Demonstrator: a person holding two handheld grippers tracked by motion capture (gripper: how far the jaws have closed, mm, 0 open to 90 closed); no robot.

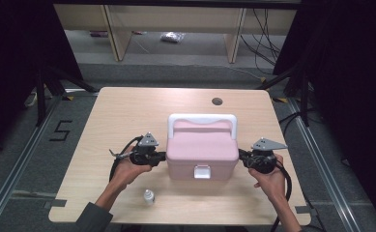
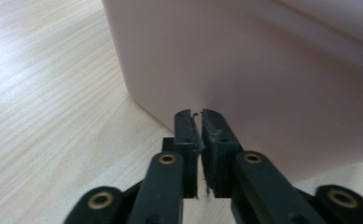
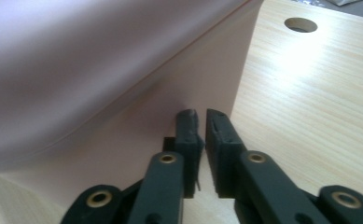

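A pink lidded box (image 1: 202, 147) with a white handle (image 1: 202, 117) and a white front latch (image 1: 201, 171) stands mid-table. My left gripper (image 1: 164, 155) points level at the box's left wall, tips right at it. In the left gripper view the left gripper (image 2: 196, 114) is shut, with only a thin slit between the pads, nothing in it, and the pink wall (image 2: 263, 84) just ahead. My right gripper (image 1: 241, 155) meets the right wall the same way. In its own view the right gripper (image 3: 201, 114) is shut and empty against the box side (image 3: 170, 93).
A small white bottle (image 1: 149, 196) stands near the front edge, by the left forearm. The wooden table (image 1: 127, 111) has a round cable hole (image 1: 217, 101) behind the box, also seen as the hole (image 3: 300, 24). Dark stands and cables flank the table.
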